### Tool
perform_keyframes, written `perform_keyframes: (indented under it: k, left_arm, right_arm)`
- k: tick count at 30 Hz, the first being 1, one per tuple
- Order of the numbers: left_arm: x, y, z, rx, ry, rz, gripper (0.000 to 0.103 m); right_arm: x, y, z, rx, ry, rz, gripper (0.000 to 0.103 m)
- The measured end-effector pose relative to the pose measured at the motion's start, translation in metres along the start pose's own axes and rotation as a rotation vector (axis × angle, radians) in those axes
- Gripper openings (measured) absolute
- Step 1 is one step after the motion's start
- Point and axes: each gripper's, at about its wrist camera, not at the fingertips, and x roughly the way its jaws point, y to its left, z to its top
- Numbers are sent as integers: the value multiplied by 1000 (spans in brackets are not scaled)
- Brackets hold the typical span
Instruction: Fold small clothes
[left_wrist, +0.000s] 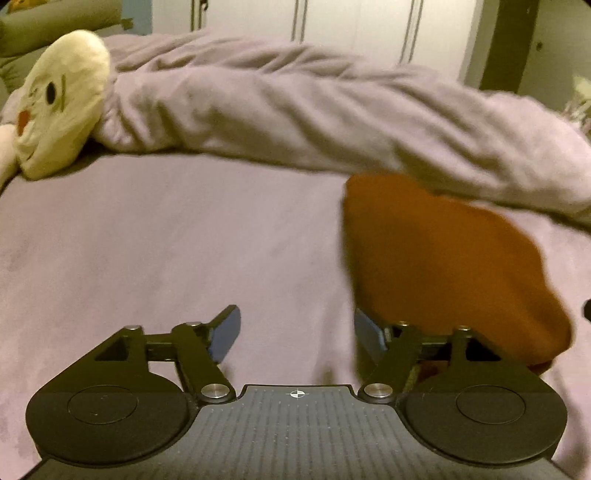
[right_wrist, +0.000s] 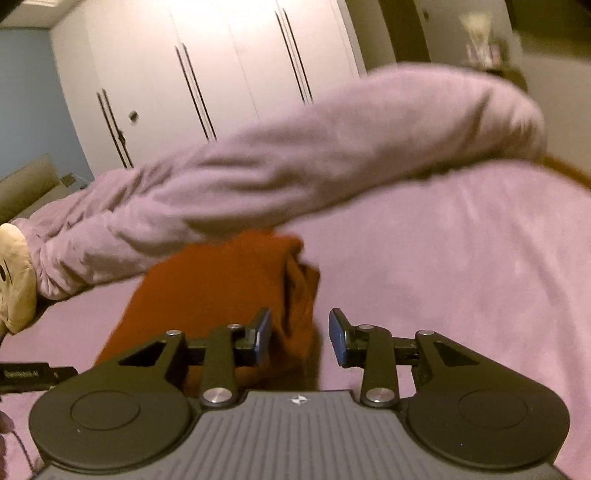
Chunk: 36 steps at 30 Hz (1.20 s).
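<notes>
**Both tongs empty, the garment half under the duvet**

The orange garment (left_wrist: 443, 266) lies on the bed (left_wrist: 166, 240), on the pink sheet, and its far edge touches or goes under the rolled duvet (left_wrist: 295, 110). It looks already folded at least once, with thick bunched layers on the side that the right view shows, but the pictures are blurred and the number of layers cannot be told.

The left tongs (left_wrist: 297, 334) are apart and hold nothing; their right finger is at the near left corner of the garment, and whether it touches the cloth cannot be told. The right tongs (right_wrist: 300, 338) are also apart and empty, and the near edge of the garment shows between their fingers.

Several things can go wrong from here. If one of the tongs closes on only the top layer, the fold probably opens when the cloth is lifted. If they close too deep, they may take the sheet together with the garment and pull it up. The duvet is a second danger: a pull toward the person can drag it over the cloth, and a fold made away from the person can push the garment further under it. The soft bed gives little support, so a press to flatten the fold may leave wrinkles. The plush toy (left_wrist: 59, 103) lies well apart to the left and seems no trouble.
</notes>
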Motion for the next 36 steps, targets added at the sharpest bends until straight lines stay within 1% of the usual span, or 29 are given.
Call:
perform_keyframes:
  k: [2,3,6,8,9,11,12,13,14,15,17,20,22,24,26,28,30,31,33,34,36]
  left_arm:
    - [2,-10,5,17,-17,-25,78]
    - [8,-15,8,28,-12,-37,78]
    - [24,-29,6,59,23,-78,77]
    - [31,-36,0,99,14,-61,77]
    - [33,-35,-3,104,11,-60,77]
    - [35,-31,-9,83,2,-84,77]
    - [39,-29,-13,77,7,-93,77]
    - [42,-27,-17,73,17,-103,77]
    - [45,-26,-19,64,23,-118,77]
    - [46,-24,-20,53,23,-130,77]
    - [48,-26,-22,54,19,-131,77]
    - [45,-23,-20,66,4,-135,77]
    - [38,-11,-13,9,6,-157,77]
    - [37,-2,-4,-40,20,-161,76]
    - [39,0,3,-34,24,-148,77]
    - [42,-2,8,0,24,-136,80]
    - [46,-6,13,27,12,-139,93]
    - [49,-7,15,35,9,-141,95]
    - [59,-10,19,42,19,-162,95]
    - [65,-10,20,41,37,-175,95]
    - [74,-6,23,29,72,-207,95]
  right_arm:
    - [-4,10,5,-52,-46,7,33]
    - [-3,16,8,-75,-49,31,33]
    - [7,37,9,-143,-29,142,32]
    - [15,50,4,-207,-14,189,25]
    - [20,53,2,-226,0,215,24]
    - [27,55,-5,-252,32,234,14]
    - [32,53,-11,-271,54,238,14]
    - [37,54,-15,-287,78,219,13]
    - [46,50,-23,-313,121,181,7]
    - [51,46,-31,-327,142,177,5]
    - [54,38,-42,-353,132,189,4]
    - [51,41,-36,-329,161,191,4]
    - [45,44,-25,-291,171,201,5]
    - [37,52,-15,-286,145,241,8]
    - [36,61,-7,-305,126,252,12]
    - [47,65,2,-321,108,216,16]
    - [61,62,8,-321,99,180,16]
    - [69,58,8,-320,111,172,16]
    - [89,50,0,-340,176,171,16]
    - [95,48,-4,-355,186,167,16]
    - [94,48,0,-376,185,167,16]
